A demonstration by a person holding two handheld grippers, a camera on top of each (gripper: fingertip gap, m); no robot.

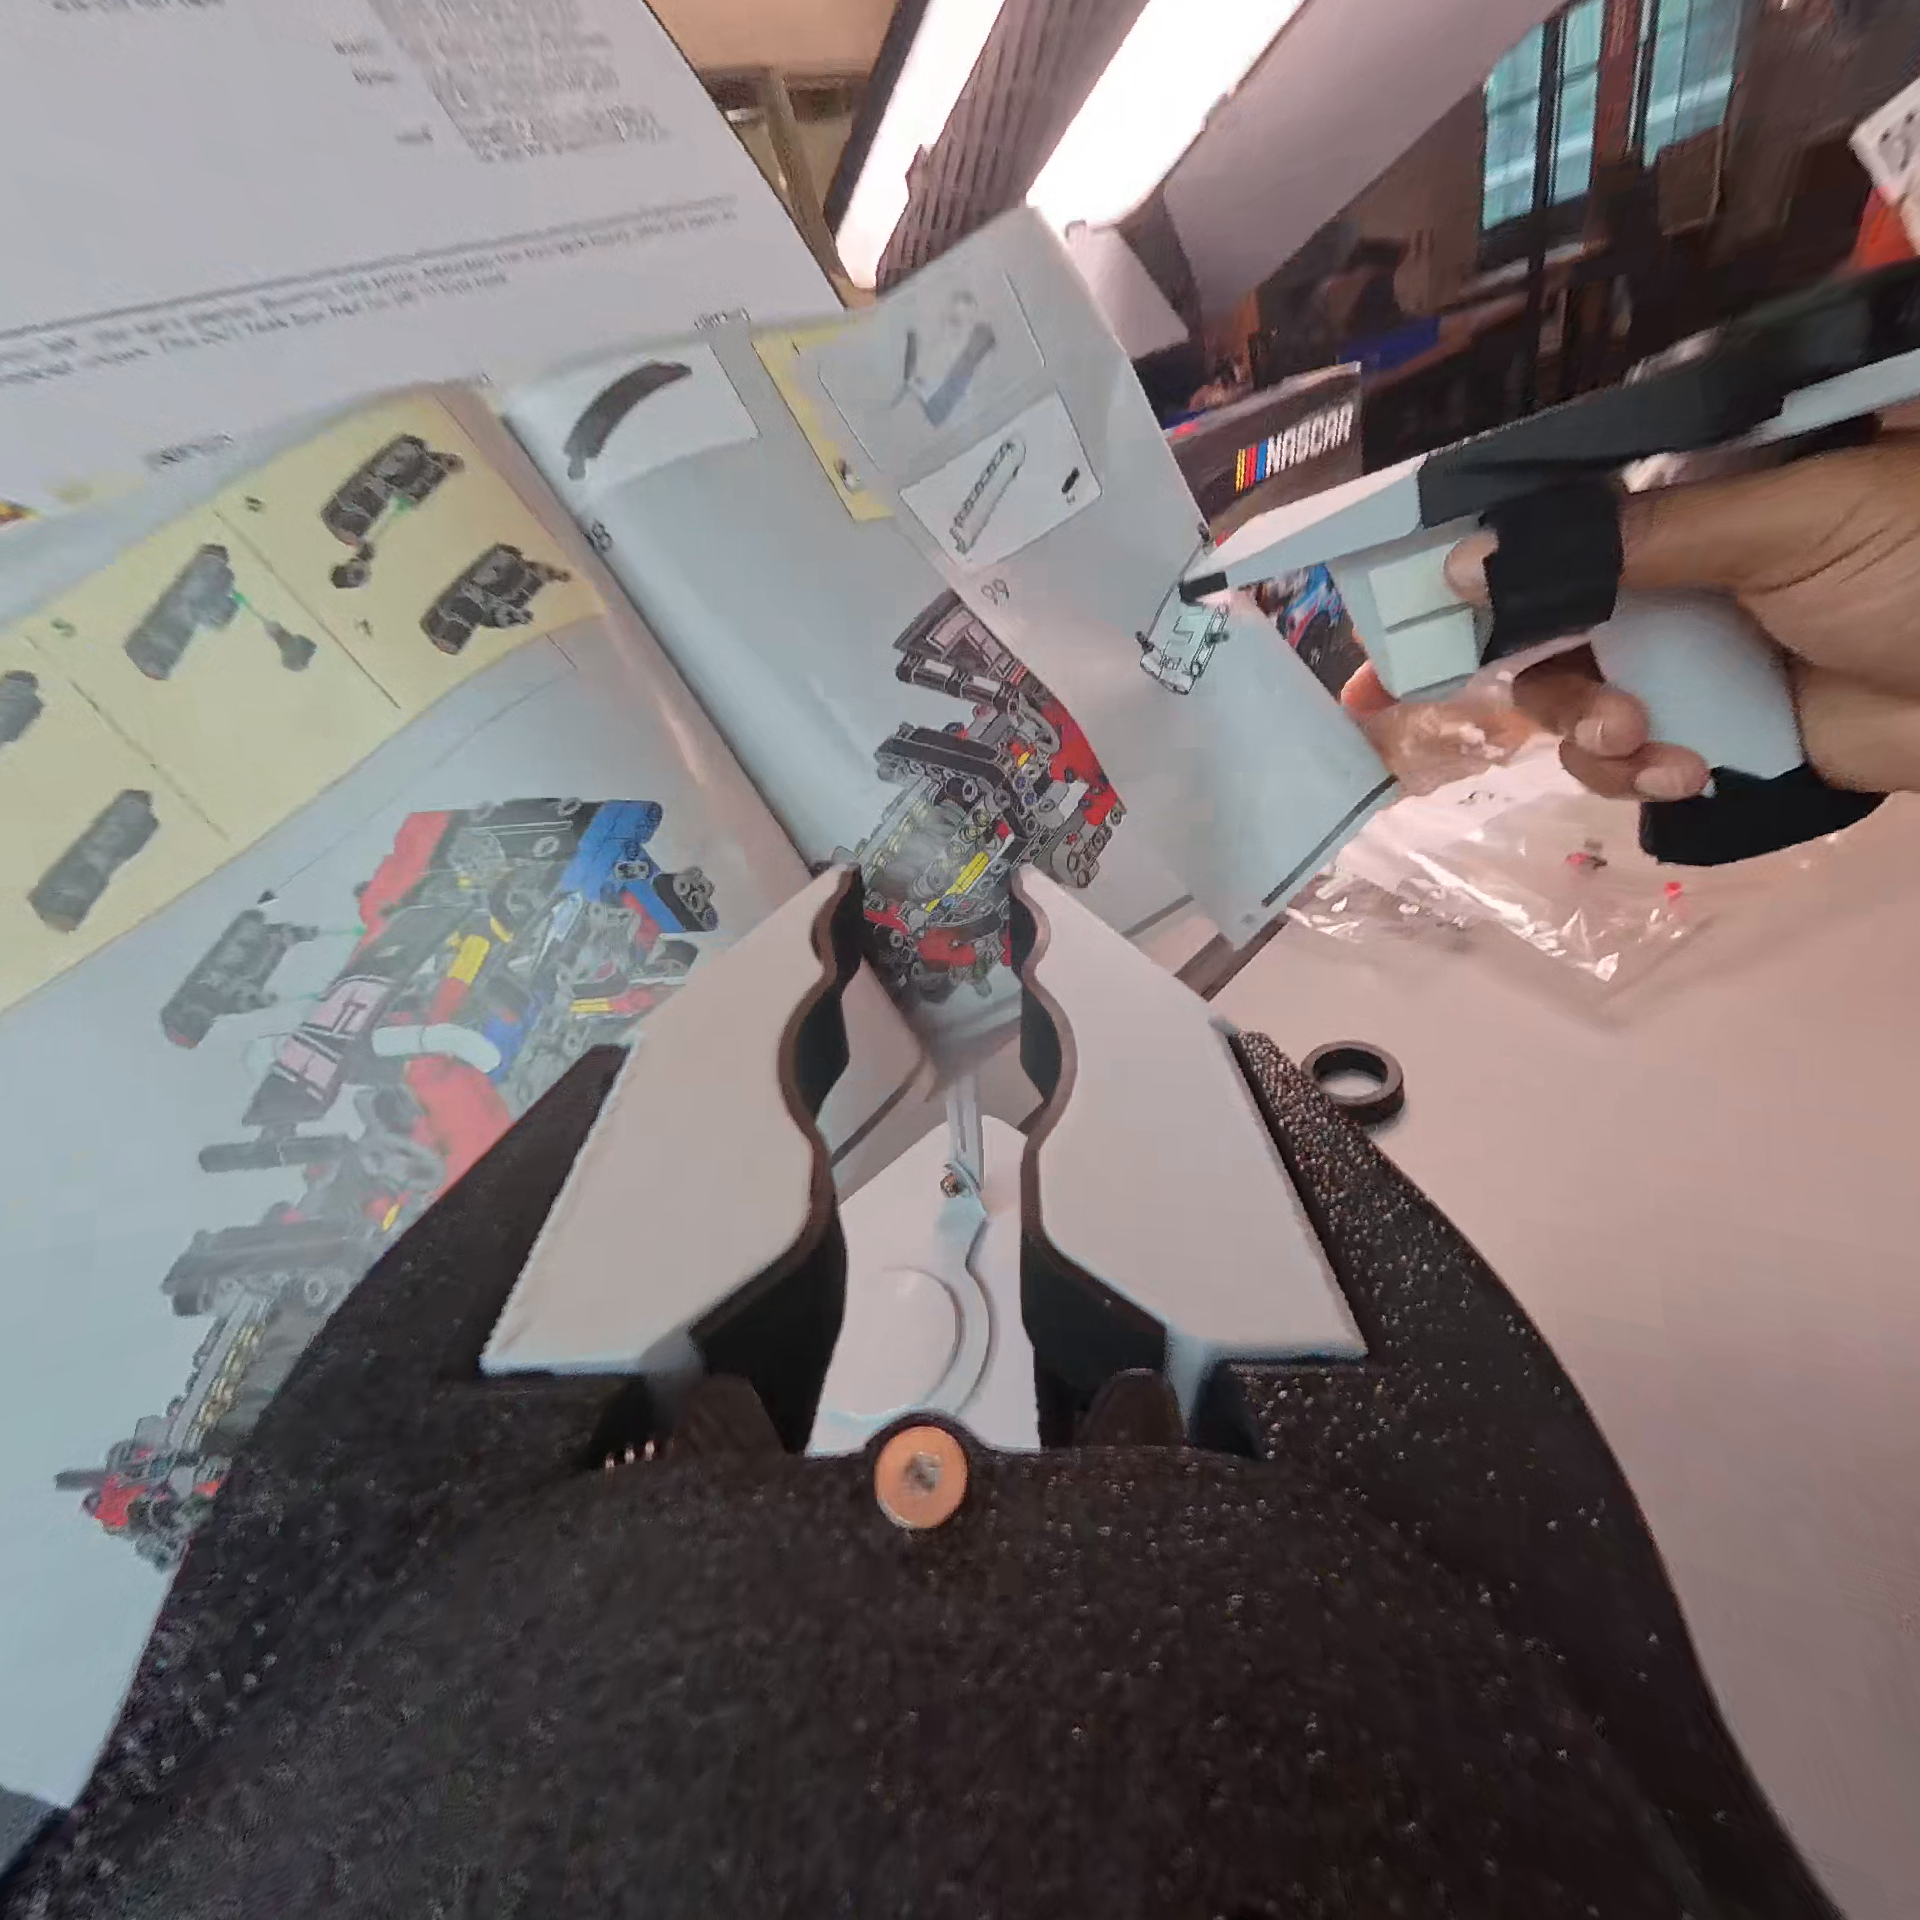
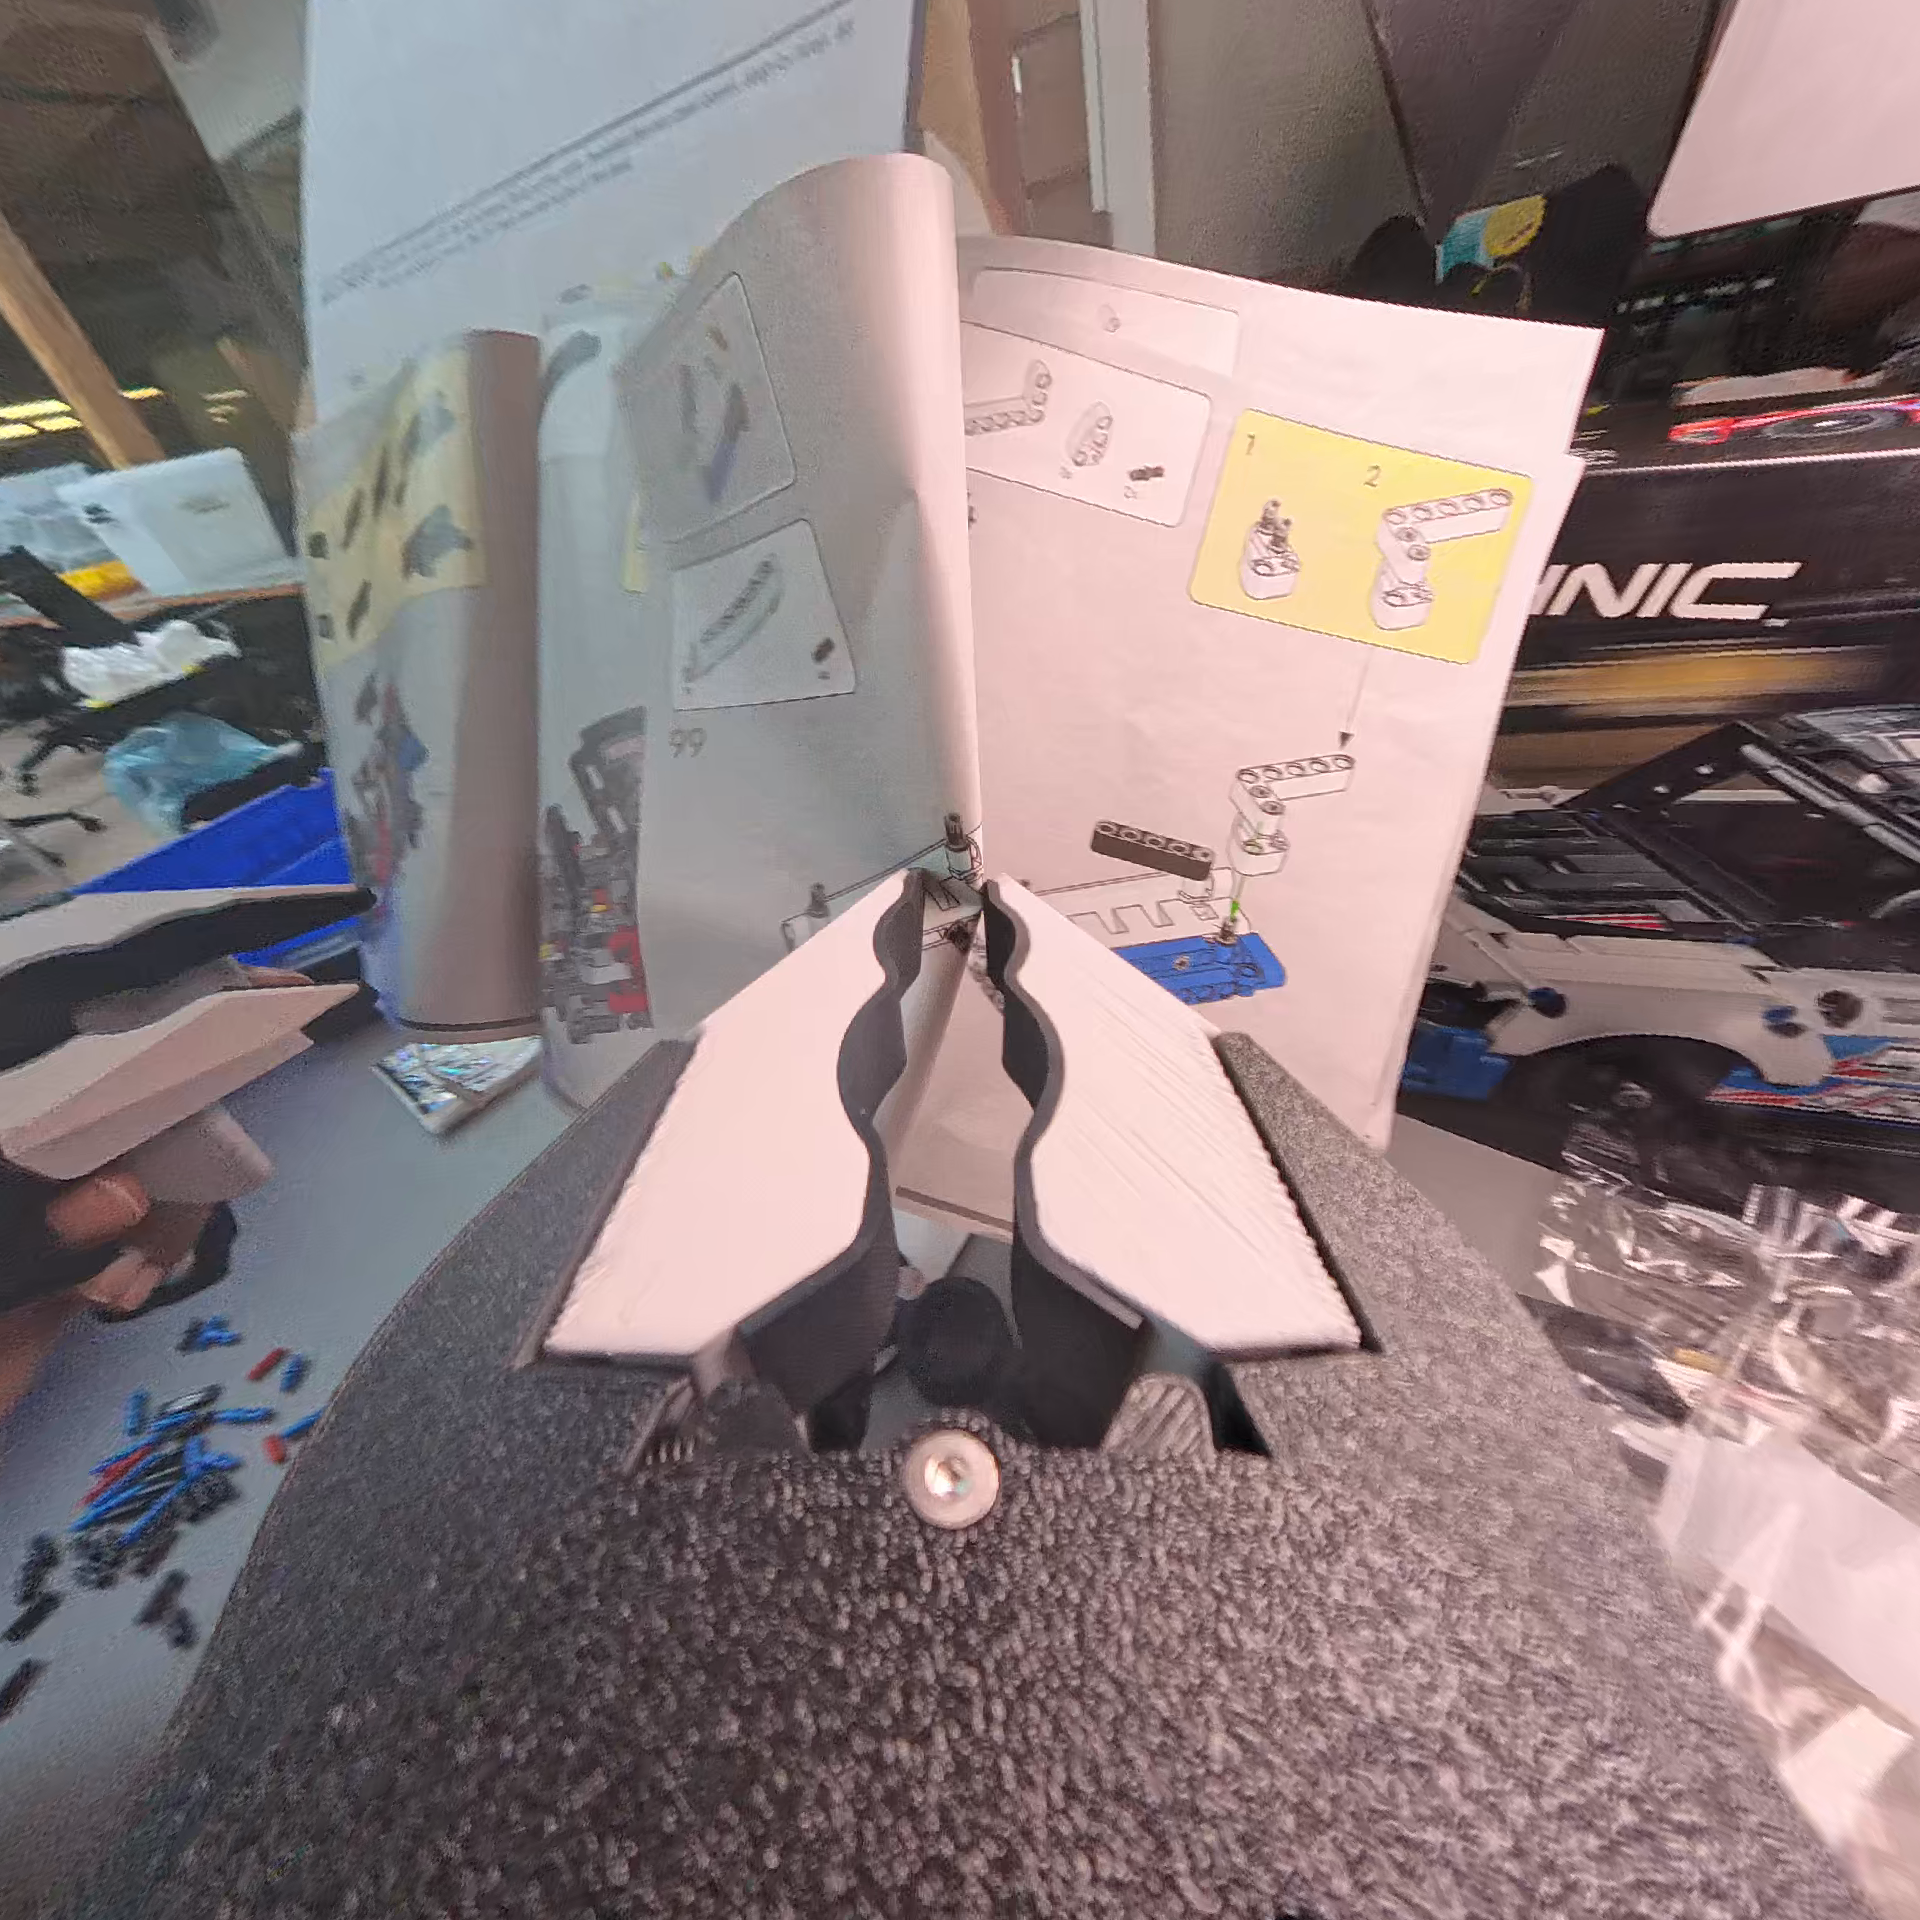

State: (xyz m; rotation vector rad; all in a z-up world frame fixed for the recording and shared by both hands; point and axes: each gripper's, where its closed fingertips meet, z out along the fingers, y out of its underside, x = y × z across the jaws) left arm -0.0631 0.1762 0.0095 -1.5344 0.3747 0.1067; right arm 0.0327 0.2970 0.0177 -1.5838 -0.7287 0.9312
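I am holding the right gripper [image 2: 954, 902] pinched on the edge of a lifted page [image 2: 821, 582] of the instruction booklet [image 2: 1247, 727], its fingertips almost meeting. My left gripper [image 1: 935, 894] is standing narrowly parted with a lower page of that booklet between its fingertips; I cannot tell whether it is gripping. Left of the booklet small blue and black pins [image 2: 156, 1475] are lying scattered; to its right, crumpled clear bags [image 2: 1714, 1299] and a black ring [image 1: 1354, 1081] are lying.

I saw long ceiling lights [image 1: 1101, 114] at upper centre, teal windows [image 1: 1590, 104] upper right, a wooden beam [image 2: 73, 343] far left, a pale tabletop [image 1: 1558, 1247] below.
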